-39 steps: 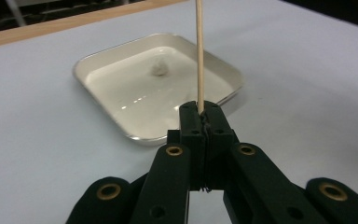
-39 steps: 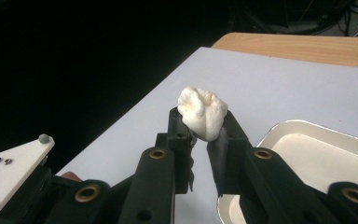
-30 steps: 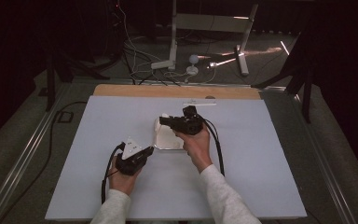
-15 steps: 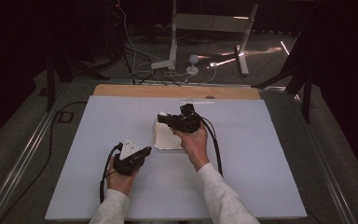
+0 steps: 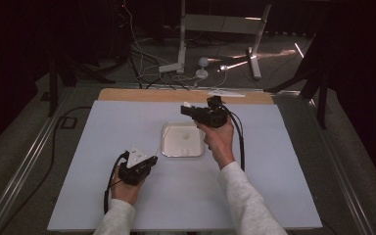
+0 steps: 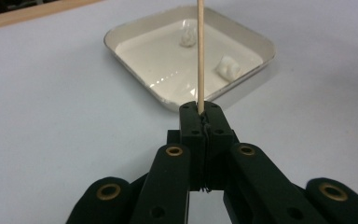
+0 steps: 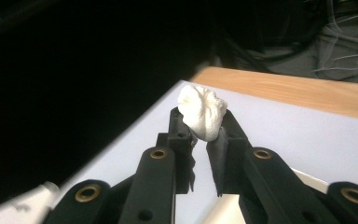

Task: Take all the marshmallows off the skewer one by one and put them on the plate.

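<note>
Above the far edge of the shallow square white tray (image 5: pixel 182 142), the right gripper (image 5: pixel 188 108) is raised, jaws clamped on a soft white marshmallow lump (image 7: pixel 202 112), while the left gripper (image 6: pixel 200 112) sits low near the tray, pinching a thin wooden skewer (image 6: pixel 199 51) upright. Two more white lumps (image 6: pixel 227 68) lie in the tray on the pale blue-white tabletop (image 5: pixel 103 127), with cables on the dark floor beyond.

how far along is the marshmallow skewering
Early. Done: the right claw has a marshmallow pinched and lifted, and the left claw grips the bare skewer. In hand: bringing the two together. Left: threading it on, then the two marshmallows lying in the dish.
</note>
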`<move>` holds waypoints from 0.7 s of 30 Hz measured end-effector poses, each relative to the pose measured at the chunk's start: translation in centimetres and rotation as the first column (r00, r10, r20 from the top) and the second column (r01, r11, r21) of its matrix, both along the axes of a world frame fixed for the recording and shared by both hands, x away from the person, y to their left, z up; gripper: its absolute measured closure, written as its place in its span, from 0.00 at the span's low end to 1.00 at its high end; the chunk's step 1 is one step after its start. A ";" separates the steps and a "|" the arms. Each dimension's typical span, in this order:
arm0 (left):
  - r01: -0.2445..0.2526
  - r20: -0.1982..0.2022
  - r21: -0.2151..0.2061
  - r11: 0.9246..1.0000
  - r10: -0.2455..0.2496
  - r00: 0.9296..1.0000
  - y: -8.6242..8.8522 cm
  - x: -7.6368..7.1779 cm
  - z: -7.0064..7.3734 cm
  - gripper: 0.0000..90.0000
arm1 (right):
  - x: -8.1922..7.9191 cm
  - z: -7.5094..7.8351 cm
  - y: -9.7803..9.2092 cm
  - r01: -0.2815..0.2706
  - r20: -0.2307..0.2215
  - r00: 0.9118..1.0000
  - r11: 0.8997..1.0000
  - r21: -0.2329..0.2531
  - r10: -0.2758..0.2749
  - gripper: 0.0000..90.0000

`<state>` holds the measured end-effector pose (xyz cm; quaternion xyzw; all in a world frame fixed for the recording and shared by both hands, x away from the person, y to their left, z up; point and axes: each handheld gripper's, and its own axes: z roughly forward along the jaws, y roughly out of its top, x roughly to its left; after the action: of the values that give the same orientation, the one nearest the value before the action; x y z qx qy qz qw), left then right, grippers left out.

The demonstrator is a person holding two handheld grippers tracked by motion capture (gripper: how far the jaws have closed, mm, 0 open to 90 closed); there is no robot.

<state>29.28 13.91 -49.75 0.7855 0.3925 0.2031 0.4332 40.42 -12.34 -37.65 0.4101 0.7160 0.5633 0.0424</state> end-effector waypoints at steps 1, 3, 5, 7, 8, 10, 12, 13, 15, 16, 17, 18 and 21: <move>-0.006 0.002 -0.010 1.000 0.006 1.000 -0.1 0.0 0.1 1.00 | -0.1 0.2 -0.1 0.003 0.012 1.000 1.000 -0.027 -0.003 0.89; -0.006 0.003 -0.033 0.999 0.006 1.000 -0.1 0.0 0.3 1.00 | -0.3 0.0 -0.4 0.003 0.017 1.000 0.998 -0.055 -0.002 0.88; -0.009 0.004 -0.041 0.999 0.009 1.000 -0.1 -0.1 0.5 1.00 | -0.3 -0.9 -0.5 0.012 0.009 1.000 0.997 -0.079 -0.012 0.88; -0.013 -0.001 -0.058 0.998 0.013 1.000 0.0 0.0 0.5 1.00 | -0.2 -2.1 -0.4 0.012 -0.011 1.000 0.993 -0.117 -0.014 0.87; -0.016 -0.003 -0.068 0.998 0.016 1.000 0.1 0.1 0.6 1.00 | -0.2 -2.7 -0.4 0.011 -0.025 1.000 0.991 -0.131 -0.014 0.87; -0.025 -0.008 -0.080 0.996 0.024 1.000 0.3 0.3 0.5 1.00 | 0.0 -3.9 -0.4 0.014 -0.044 0.999 0.986 -0.166 -0.022 0.87; -0.032 -0.014 -0.086 0.996 0.031 0.999 0.4 0.3 0.5 1.00 | 0.2 -5.0 -0.4 0.011 -0.070 0.997 0.981 -0.192 -0.025 0.86; -0.033 -0.014 -0.088 0.996 0.031 0.999 0.4 0.4 0.5 1.00 | 0.2 -5.8 -0.3 0.016 -0.083 0.996 0.976 -0.219 -0.035 0.85; -0.033 -0.016 -0.096 0.995 0.032 0.999 0.4 0.4 0.5 1.00 | 0.3 -7.2 -0.4 0.031 -0.114 0.992 0.969 -0.246 -0.061 0.83; -0.034 -0.017 -0.098 0.995 0.033 0.999 0.4 0.4 0.5 1.00 | 0.3 -7.9 -0.5 0.034 -0.130 0.989 0.967 -0.251 -0.068 0.82; -0.036 -0.017 -0.099 0.994 0.034 0.999 0.3 0.5 0.5 1.00 | 0.4 -8.4 -0.6 0.037 -0.137 0.988 0.965 -0.260 -0.075 0.80; -0.035 -0.018 -0.099 0.994 0.033 0.999 0.3 0.5 0.5 1.00 | 0.4 -8.9 -0.6 0.038 -0.151 0.985 0.963 -0.266 -0.080 0.77; -0.031 -0.019 -0.100 0.995 0.029 0.999 0.2 0.6 0.5 1.00 | 0.5 -9.6 -0.9 0.047 -0.163 0.982 0.960 -0.276 -0.095 0.65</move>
<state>29.84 14.12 -49.29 0.7587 0.4176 0.1826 0.4655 40.97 -13.19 -47.27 0.4735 0.7722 0.4201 0.0555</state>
